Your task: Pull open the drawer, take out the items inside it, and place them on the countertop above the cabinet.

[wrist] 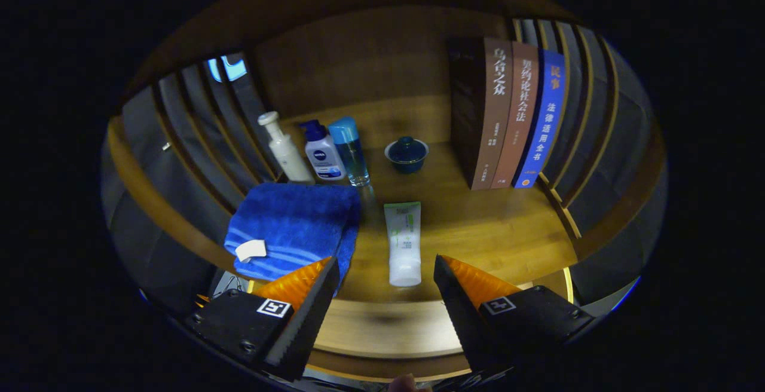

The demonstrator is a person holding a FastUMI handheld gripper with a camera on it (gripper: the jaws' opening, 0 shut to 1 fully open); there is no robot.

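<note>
Wood tabletop [478,224], warm brown, with a wood back panel behind it and dark slatted walls on both sides. Claw [385,272] is wide open, nothing between its fingers; orange-backed black fingers [305,314] with toothed inner edges, one square marker on each. Count: 1 tube [403,242], white with green print, lying flat just ahead of the claw, roughly on its centreline, cap end toward the claw. 1 blue towel [296,230], folded, with a white tag, just ahead of the left finger, which overlaps its near corner in the view. 3 bottles standing in a row just beyond the towel: a white pump bottle [284,150], a white bottle with dark blue pump and dark blue label [323,150], and a clear bottle with light blue cap [352,153]. 1 dark blue lidded cup [406,154] beyond the tube, near the back. 3 books [508,117] upright beyond the right finger, touching side by side: two brown spines, one blue, each with printed characters. Drawer itself can't be made out; a curved wooden edge runs between the fingers below the tabletop.
</note>
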